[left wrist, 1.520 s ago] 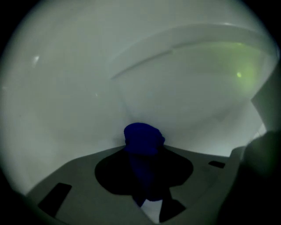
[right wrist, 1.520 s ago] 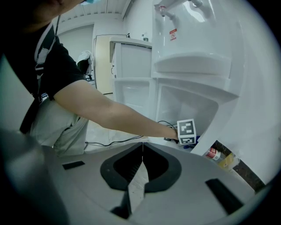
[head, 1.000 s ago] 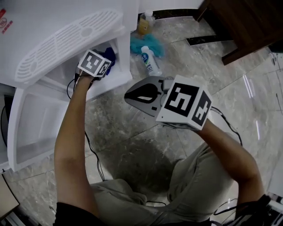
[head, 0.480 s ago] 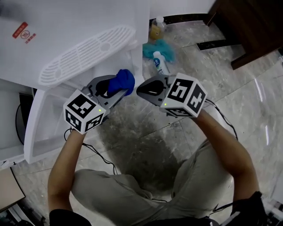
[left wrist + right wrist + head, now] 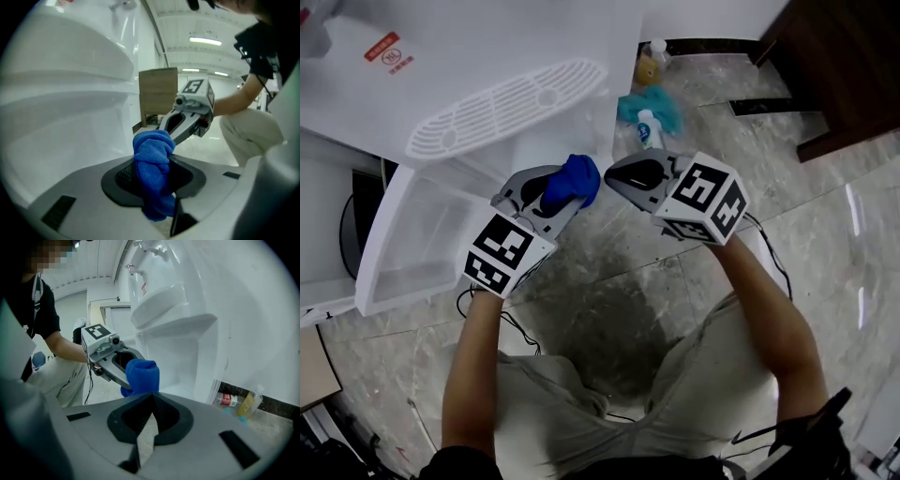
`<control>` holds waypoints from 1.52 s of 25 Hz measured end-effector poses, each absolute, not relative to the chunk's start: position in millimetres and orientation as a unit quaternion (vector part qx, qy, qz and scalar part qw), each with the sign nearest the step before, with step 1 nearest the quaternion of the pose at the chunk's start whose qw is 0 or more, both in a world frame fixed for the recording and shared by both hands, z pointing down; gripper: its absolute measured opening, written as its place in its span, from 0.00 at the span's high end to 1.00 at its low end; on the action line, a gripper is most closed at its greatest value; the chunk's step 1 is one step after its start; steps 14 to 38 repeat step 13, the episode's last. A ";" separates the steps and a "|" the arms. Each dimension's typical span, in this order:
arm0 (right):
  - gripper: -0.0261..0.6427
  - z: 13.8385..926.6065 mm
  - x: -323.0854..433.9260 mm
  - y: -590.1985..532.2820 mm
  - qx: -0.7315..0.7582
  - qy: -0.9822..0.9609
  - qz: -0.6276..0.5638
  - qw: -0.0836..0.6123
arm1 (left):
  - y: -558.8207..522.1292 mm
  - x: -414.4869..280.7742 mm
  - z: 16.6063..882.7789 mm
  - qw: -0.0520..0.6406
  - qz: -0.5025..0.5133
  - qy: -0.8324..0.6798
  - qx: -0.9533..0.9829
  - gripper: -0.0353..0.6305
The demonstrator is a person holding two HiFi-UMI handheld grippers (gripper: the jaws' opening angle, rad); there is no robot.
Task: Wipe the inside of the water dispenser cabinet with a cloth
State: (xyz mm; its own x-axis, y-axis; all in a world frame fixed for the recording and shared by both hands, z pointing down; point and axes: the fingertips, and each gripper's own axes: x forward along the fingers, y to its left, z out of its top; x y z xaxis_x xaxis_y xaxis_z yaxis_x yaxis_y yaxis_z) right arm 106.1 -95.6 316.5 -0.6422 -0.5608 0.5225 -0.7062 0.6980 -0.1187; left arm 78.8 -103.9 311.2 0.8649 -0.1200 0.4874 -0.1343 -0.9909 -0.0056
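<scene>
My left gripper (image 5: pixel 565 192) is shut on a bunched blue cloth (image 5: pixel 573 180), held in the air in front of the white water dispenser (image 5: pixel 487 66). In the left gripper view the blue cloth (image 5: pixel 152 176) stands up out of the left gripper (image 5: pixel 155 187), pinched between the jaws. My right gripper (image 5: pixel 623 173) sits just right of the cloth, shut and empty. In the right gripper view the jaws of the right gripper (image 5: pixel 152 401) meet, with the cloth (image 5: pixel 140 376) just beyond them. The cabinet's open door (image 5: pixel 394 253) hangs at the left; the cabinet's inside is hidden.
A spray bottle (image 5: pixel 650 129), a teal rag (image 5: pixel 666 111) and a yellow bottle (image 5: pixel 652 64) lie on the marble floor by the dispenser's right side. Dark wooden furniture (image 5: pixel 834 66) stands at the upper right. Cables (image 5: pixel 511 323) trail over the floor near the person's knees.
My left gripper has come out of the cabinet with the blue cloth, risen, and stopped beside the right gripper. The right gripper shifted slightly.
</scene>
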 end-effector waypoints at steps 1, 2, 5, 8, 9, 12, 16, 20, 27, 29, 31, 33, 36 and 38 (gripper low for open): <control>0.96 315.5 105.1 -96.0 0.354 -0.892 0.156 0.231 | -105.9 76.9 319.3 -0.006 0.271 -0.067 0.960 0.74; 0.96 314.4 104.2 -96.2 0.354 -0.892 0.153 0.234 | -107.9 73.9 325.6 -0.020 0.288 -0.070 0.955 0.74; 0.96 318.5 104.6 -91.5 0.354 -0.889 0.151 0.249 | -107.2 67.4 330.6 -0.041 0.314 -0.066 0.946 0.74; 0.96 321.2 105.3 -87.5 0.352 -0.888 0.154 0.254 | -111.4 71.4 317.8 -0.022 0.299 -0.076 0.951 0.74; 0.96 319.7 104.1 -87.9 0.351 -0.889 0.152 0.252 | -113.0 72.9 312.5 -0.015 0.291 -0.077 0.953 0.74; 0.96 316.1 101.1 -87.5 0.350 -0.891 0.148 0.248 | -116.2 73.4 307.0 0.004 0.287 -0.079 0.955 0.74; 0.96 315.4 100.3 -87.1 0.349 -0.892 0.147 0.248 | -117.1 72.9 307.1 0.009 0.290 -0.080 0.954 0.74; 0.96 315.4 100.3 -87.1 0.349 -0.892 0.147 0.248 | -117.1 72.9 307.1 0.009 0.290 -0.080 0.954 0.74; 0.96 315.4 100.3 -87.1 0.349 -0.892 0.147 0.248 | -117.1 72.9 307.1 0.009 0.290 -0.080 0.954 0.74; 0.96 315.4 100.3 -87.1 0.349 -0.892 0.147 0.248 | -117.1 72.9 307.1 0.009 0.290 -0.080 0.954 0.74; 0.96 315.4 100.3 -87.1 0.349 -0.892 0.147 0.248 | -117.1 72.9 307.1 0.009 0.290 -0.080 0.954 0.74; 0.96 315.4 100.3 -87.1 0.349 -0.892 0.147 0.248 | -117.1 72.9 307.1 0.009 0.290 -0.080 0.954 0.74; 0.96 315.4 100.3 -87.1 0.349 -0.892 0.147 0.248 | -117.1 72.9 307.1 0.009 0.290 -0.080 0.954 0.74; 0.96 315.4 100.3 -87.1 0.349 -0.892 0.147 0.248 | -117.1 72.9 307.1 0.009 0.290 -0.080 0.954 0.74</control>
